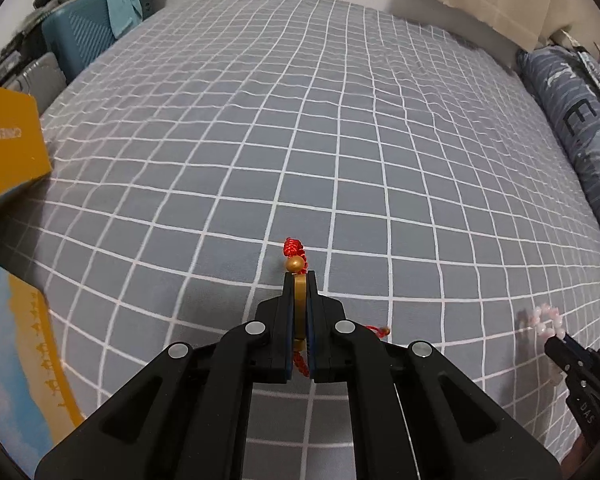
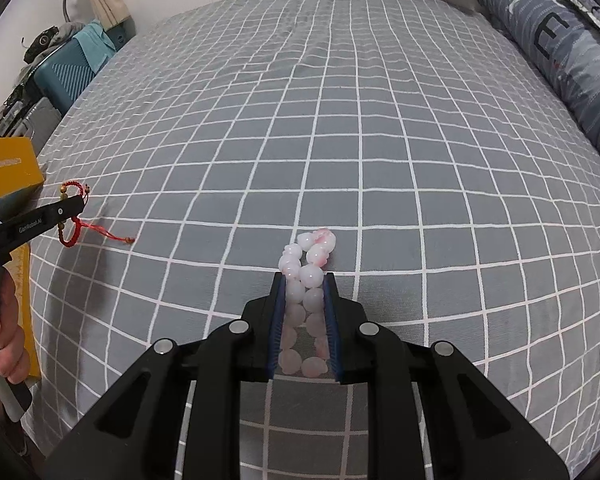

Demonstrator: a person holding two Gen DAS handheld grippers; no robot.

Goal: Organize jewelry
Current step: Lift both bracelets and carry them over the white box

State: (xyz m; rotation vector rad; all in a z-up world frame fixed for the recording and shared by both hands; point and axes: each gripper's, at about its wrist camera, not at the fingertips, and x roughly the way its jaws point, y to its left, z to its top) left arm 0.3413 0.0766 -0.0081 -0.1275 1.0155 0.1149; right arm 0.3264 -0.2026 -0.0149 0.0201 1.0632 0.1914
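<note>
L claw (image 1: pixel 300 280) grips 1 red bracelet (image 1: pixel 295 254); R claw (image 2: pixel 304 280) 1 pink bracelet (image 2: pixel 310 258).

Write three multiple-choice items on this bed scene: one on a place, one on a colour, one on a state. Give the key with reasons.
1. Where is the yellow box?
A. at the bed's left edge
B. on the pillow
C. between the two grippers

2. What colour is the cord of the bracelet in the left gripper?
A. green
B. red
C. white

3. What is the right gripper doing?
A. open over the bedsheet
B. shut on nothing
C. shut on the pink bead bracelet

Key: 1 A, the box sits at the left beside the checked bedsheet. 2 B, red knotted cord shows past the fingertips. 3 C, beads lie pinched between its fingers.
</note>
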